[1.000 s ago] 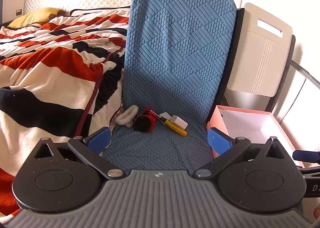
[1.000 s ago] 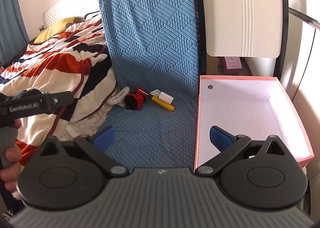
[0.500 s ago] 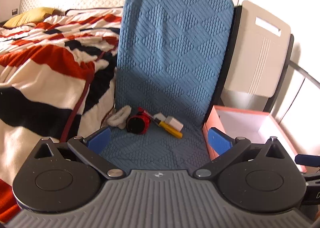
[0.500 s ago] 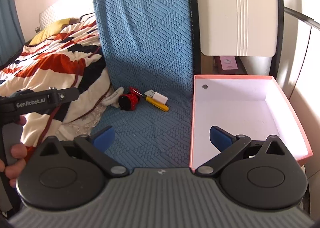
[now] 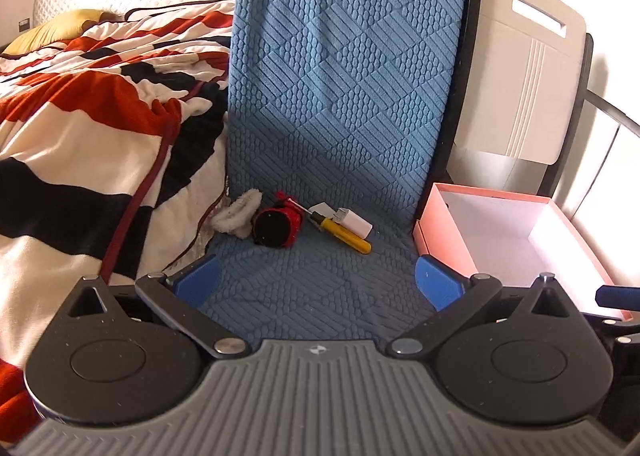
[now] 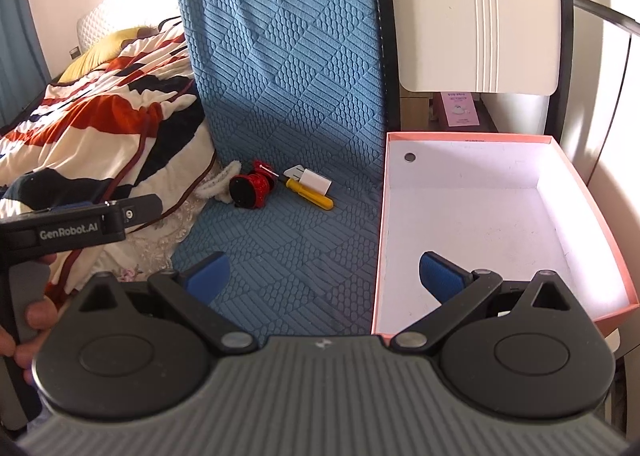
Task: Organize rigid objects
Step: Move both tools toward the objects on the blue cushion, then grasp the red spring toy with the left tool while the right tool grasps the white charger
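I count three rigid items grouped at the back of the blue mat [image 5: 340,96]: one red reel [image 5: 276,225], one yellow-handled screwdriver [image 5: 344,234], one white charger [image 5: 352,221], the last two touching. One pink box [image 6: 496,224] sits just right of the mat. My left claw [image 5: 318,282] and right claw [image 6: 322,276] are both released, grasping nothing

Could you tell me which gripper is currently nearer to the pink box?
Right. The right gripper has one blue finger over the pink box, jaws open. The left gripper hangs over the blue cushion beside the box, facing the yellow screwdriver.
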`<state>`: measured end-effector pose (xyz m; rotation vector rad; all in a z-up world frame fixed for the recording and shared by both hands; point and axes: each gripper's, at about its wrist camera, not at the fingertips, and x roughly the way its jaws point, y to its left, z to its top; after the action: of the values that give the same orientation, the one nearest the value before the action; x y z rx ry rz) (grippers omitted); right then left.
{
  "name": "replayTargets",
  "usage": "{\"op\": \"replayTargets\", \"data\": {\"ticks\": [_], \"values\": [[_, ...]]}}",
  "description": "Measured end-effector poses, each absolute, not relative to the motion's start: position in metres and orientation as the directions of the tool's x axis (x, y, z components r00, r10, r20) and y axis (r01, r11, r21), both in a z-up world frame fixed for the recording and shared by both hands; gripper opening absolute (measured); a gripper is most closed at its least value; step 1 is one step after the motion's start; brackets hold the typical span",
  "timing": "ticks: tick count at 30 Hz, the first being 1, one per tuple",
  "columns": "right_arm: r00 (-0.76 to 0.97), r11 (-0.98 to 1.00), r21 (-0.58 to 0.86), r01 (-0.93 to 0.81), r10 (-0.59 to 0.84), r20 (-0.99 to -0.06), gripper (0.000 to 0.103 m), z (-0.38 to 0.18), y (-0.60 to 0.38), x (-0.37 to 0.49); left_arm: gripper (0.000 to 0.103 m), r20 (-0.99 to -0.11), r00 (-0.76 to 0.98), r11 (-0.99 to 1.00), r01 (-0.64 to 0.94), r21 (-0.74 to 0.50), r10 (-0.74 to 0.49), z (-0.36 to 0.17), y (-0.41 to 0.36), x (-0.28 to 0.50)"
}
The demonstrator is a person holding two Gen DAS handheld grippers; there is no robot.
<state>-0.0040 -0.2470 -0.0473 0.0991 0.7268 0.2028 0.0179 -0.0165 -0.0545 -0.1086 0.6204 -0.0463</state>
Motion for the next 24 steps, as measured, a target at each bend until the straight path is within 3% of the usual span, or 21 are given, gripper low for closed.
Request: {"op": "replayTargets", "data": {"ticks": [13, 24], "values": [[0.741, 0.979, 0.155, -0.129, 0.2, -0.641, 0.103, -0.082, -0.248, 0.021, 0.103, -0.587, 0.8, 0.989, 0.043, -0.143, -0.12, -0.105, -0.015, 0.064], [0.763, 0.978, 0.151, -0.143, 0.207, -0.612, 0.103, -0.106, -0.235, 0.073, 0.103, -0.615, 0.784, 0.992, 0.008, -0.124, -0.083, -0.141, 0.0, 0.117]]}}
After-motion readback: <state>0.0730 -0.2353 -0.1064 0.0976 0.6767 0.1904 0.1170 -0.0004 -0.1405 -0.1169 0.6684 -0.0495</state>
